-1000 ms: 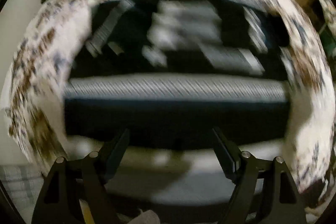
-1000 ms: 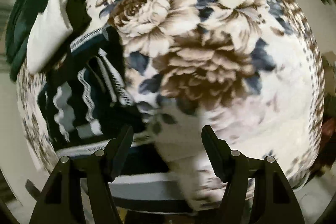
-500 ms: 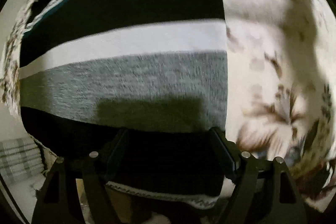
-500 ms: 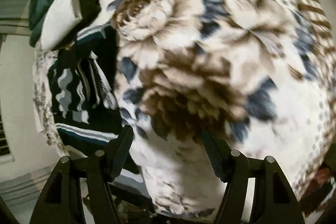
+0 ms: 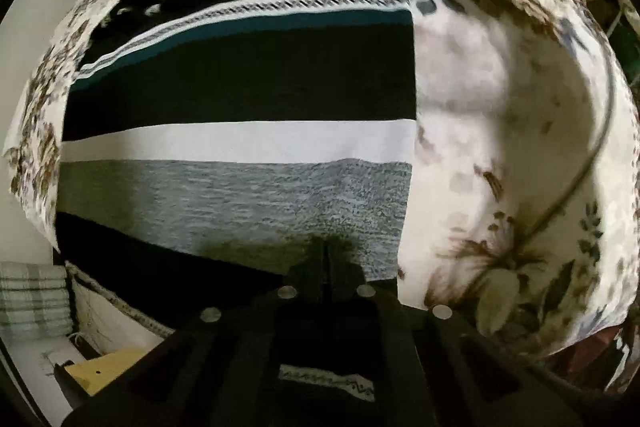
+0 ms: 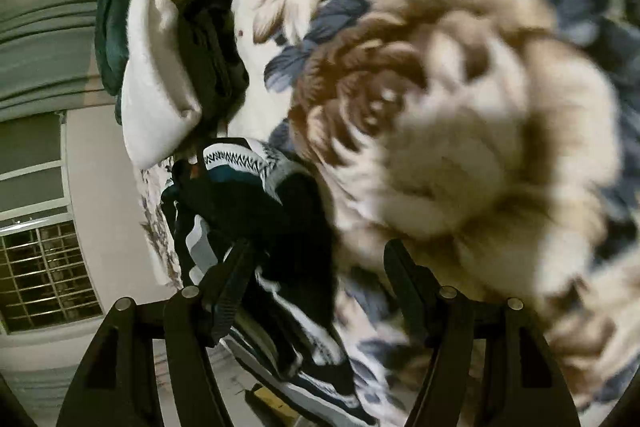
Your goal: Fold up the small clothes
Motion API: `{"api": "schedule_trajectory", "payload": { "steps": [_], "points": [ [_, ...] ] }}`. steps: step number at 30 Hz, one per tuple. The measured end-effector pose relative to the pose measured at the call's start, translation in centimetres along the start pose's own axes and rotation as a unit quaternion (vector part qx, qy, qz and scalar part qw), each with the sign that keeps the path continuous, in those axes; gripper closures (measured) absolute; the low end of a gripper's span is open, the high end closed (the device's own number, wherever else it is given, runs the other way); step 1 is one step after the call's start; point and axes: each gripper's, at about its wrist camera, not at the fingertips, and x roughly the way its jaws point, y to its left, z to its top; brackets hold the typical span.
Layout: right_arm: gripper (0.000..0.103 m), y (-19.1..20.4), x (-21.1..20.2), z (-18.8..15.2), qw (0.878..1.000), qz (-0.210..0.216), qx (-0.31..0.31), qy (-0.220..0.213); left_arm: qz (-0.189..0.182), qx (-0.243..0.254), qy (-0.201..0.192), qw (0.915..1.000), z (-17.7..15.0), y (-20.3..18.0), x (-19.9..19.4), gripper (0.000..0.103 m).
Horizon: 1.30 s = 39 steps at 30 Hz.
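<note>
While left gripper [image 5: 325, 259] sat clamped on striped garment [image 5: 240, 139], right gripper [image 6: 316, 267] fingers wide, empty, floral sheet [image 6: 460, 147] at 1 o'clock.

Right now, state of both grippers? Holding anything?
Left gripper: shut, pinching the near edge of the striped garment.
Right gripper: open, empty, over the garment's edge on the floral bedspread.

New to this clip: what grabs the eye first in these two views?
The striped garment fills the left-wrist view, its black, white and grey bands lying flat on the floral bedspread. The left gripper is shut at its near edge. In the right-wrist view, a huge blurred rose print dominates beyond the open right gripper.
</note>
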Motion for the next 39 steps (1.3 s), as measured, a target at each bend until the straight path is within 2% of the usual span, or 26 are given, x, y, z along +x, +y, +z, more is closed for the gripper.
{"api": "schedule_trajectory", "payload": {
  "steps": [3, 5, 6, 7, 9, 13, 17, 26, 32, 36, 39],
  "points": [
    [0.049, 0.7, 2.0, 0.6, 1.000, -0.008, -0.006, 0.027, 0.002, -0.009, -0.008, 0.9999, 0.0, 1.0, -1.5, 0.103],
    [0.071, 1.4, 2.7, 0.6, 0.999, -0.022, -0.017, 0.031, 0.004, -0.016, -0.012, 0.9998, -0.1, 1.7, -2.5, 0.103],
    [0.078, 1.8, 2.8, 0.5, 0.999, -0.028, -0.024, 0.031, 0.003, -0.022, -0.014, 0.9997, -0.3, 2.0, -2.8, 0.103],
    [0.091, 2.3, 2.8, 0.4, 0.998, -0.037, -0.031, 0.029, 0.002, -0.031, -0.018, 0.9993, -0.5, 2.9, -3.4, 0.103],
    [0.095, 3.2, 2.5, 0.0, 0.998, -0.050, -0.043, 0.021, 0.000, -0.047, -0.022, 0.9987, -1.0, 4.0, -4.8, 0.103],
    [0.096, 5.7, 1.4, -0.7, 0.996, -0.069, -0.054, 0.012, -0.007, -0.084, -0.031, 0.9959, -1.6, 6.2, -7.3, 0.103],
    [0.096, 10.9, 0.4, -1.3, 0.992, -0.081, -0.094, 0.007, -0.019, -0.136, -0.043, 0.9896, -1.1, 10.0, -9.2, 0.103],
    [0.097, 25.3, 1.8, -3.3, 0.976, -0.118, -0.184, 0.009, -0.034, -0.249, -0.064, 0.9659, -1.7, 21.1, -10.5, 0.103],
    [0.097, 34.8, 8.3, -5.1, 0.965, -0.147, -0.216, 0.003, -0.058, -0.304, -0.066, 0.9485, -3.0, 28.8, -8.5, 0.103],
    [0.097, 40.6, 15.0, -6.3, 0.956, -0.184, -0.227, 0.000, -0.071, -0.320, -0.065, 0.9425, -3.6, 34.2, -6.4, 0.103],
    [0.097, 43.5, 19.7, -6.7, 0.948, -0.213, -0.235, 0.001, -0.085, -0.332, -0.060, 0.9377, -4.0, 37.9, -4.4, 0.103]
  ]
}}
